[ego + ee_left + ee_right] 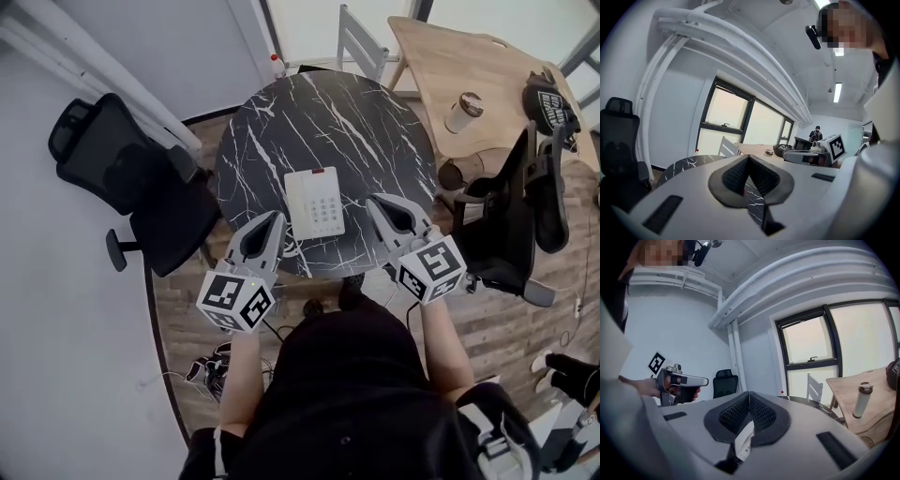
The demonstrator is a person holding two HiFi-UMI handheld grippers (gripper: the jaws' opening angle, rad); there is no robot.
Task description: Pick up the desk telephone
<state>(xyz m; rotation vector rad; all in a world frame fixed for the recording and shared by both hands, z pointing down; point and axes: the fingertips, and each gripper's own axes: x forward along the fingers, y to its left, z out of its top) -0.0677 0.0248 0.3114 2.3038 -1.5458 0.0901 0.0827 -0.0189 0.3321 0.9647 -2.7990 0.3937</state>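
Note:
A white desk telephone [314,202] with a keypad lies flat on the near half of a round black marble table [281,122]. My left gripper [275,217] hovers at the table's near left edge, left of the phone, shut and empty. Right of the phone, my right gripper [374,200] is over the near right edge, also shut with nothing in it. In the left gripper view the jaws [748,157] meet above the marble top [689,164]. A sliver of the white phone [744,438] shows under the shut jaws of the right gripper [749,393].
A black office chair [131,183] stands left of the table and another black chair [520,211] at the right. A wooden table [459,66] at the back right carries a cup [463,111] and a dark bag [551,101]. A white chair [361,42] stands behind the marble table.

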